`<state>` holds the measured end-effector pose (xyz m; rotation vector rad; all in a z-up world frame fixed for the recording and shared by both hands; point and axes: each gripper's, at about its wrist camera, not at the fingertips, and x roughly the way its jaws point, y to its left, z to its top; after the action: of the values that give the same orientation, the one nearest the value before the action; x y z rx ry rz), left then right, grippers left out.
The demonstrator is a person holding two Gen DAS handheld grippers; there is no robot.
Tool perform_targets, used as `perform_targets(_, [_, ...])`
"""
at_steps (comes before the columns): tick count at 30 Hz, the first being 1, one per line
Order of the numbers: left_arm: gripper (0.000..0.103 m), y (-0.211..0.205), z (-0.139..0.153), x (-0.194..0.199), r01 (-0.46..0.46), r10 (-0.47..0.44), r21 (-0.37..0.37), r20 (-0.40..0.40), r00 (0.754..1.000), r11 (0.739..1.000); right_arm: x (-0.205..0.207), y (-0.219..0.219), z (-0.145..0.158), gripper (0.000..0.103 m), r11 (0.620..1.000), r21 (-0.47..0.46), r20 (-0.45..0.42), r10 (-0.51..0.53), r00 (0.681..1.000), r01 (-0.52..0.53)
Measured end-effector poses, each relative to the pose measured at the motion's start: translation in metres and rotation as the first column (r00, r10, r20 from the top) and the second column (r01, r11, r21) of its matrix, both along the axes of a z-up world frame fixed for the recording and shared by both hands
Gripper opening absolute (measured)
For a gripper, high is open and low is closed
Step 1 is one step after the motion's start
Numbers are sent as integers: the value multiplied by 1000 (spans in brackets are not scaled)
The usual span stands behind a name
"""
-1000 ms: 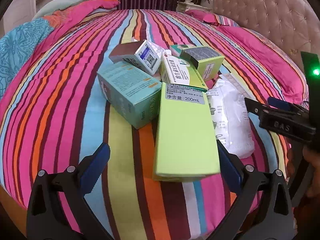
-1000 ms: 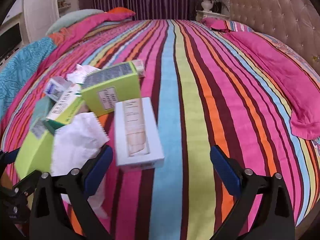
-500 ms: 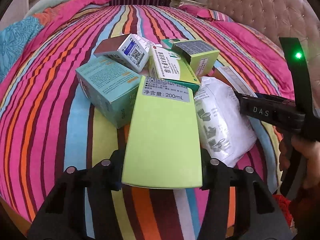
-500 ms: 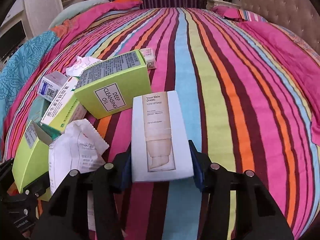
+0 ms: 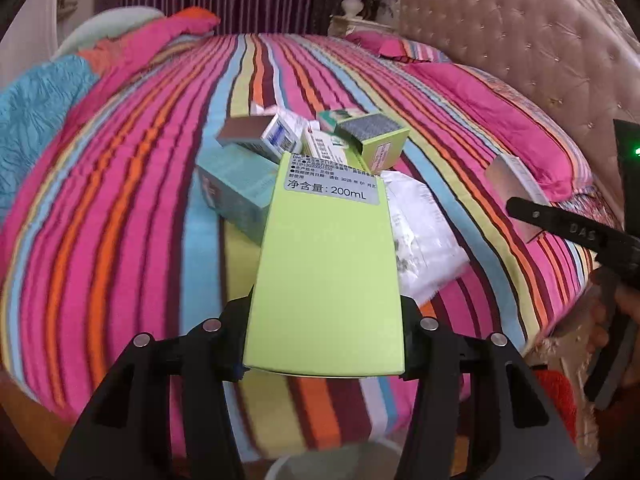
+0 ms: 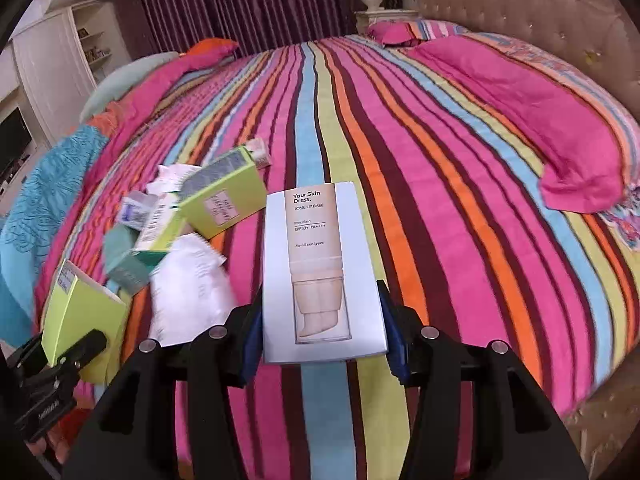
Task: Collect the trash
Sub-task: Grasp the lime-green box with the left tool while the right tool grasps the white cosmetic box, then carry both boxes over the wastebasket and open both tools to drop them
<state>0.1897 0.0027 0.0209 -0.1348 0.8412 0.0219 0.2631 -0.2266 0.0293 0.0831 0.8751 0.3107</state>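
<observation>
Each claw pinches a light, crushable carton by its side walls near the claw-side end: left claw (image 5: pixel 324 344) the green box (image 5: pixel 326 272), right claw (image 6: pixel 322 332) the white box (image 6: pixel 322 272).

Striped bed (image 6: pixel 420 168) bears boxes (image 6: pixel 224 196), white packet (image 6: pixel 188 288).

Striped bedspread (image 6: pixel 400 128), tufted headboard (image 6: pixel 520 12), purple curtains (image 6: pixel 240 4), white shelving (image 6: pixel 60 68)
</observation>
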Motion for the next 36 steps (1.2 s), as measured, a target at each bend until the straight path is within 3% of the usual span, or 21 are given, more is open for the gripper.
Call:
perform_targets(3, [51, 3, 10, -24, 6, -7, 14, 11, 1000, 1000, -26, -4, 6, 48, 999, 37, -18, -12, 1000, 12])
perform_targets(8, [51, 11, 5, -74, 27, -29, -38, -38, 999, 999, -79, 5, -1, 48, 996, 88, -55, 12, 998, -7])
perform_targets(14, [51, 15, -28, -122, -1, -10, -79, -126, 992, 997, -136, 25, -22, 48, 991, 99, -127, 100, 987, -88])
perform_targets(20, [51, 8, -70, -139, -25, -5, -127, -233, 973, 992, -163, 47, -76, 48, 990, 98, -289, 127, 949, -103])
perform_targets(24, [51, 1, -99, -139, -17, -38, -165, -324, 945, 986, -167, 57, -117, 48, 986, 136, -443, 149, 884, -98])
perform_targets(27, [51, -4, -125, -137, -16, -66, -193, -410, 910, 981, -166, 58, -144, 48, 988, 137, -556, 136, 820, -71])
perform_targets(34, [51, -8, -180, -126, -70, -76, -226, -579, 811, 972, -147, 53, -196, 48, 992, 124, -736, 78, 672, 21])
perform_targets(36, [51, -11, -197, -123, -85, -78, -224, -631, 772, 971, -145, 55, -209, 48, 992, 119, -771, 69, 633, 37])
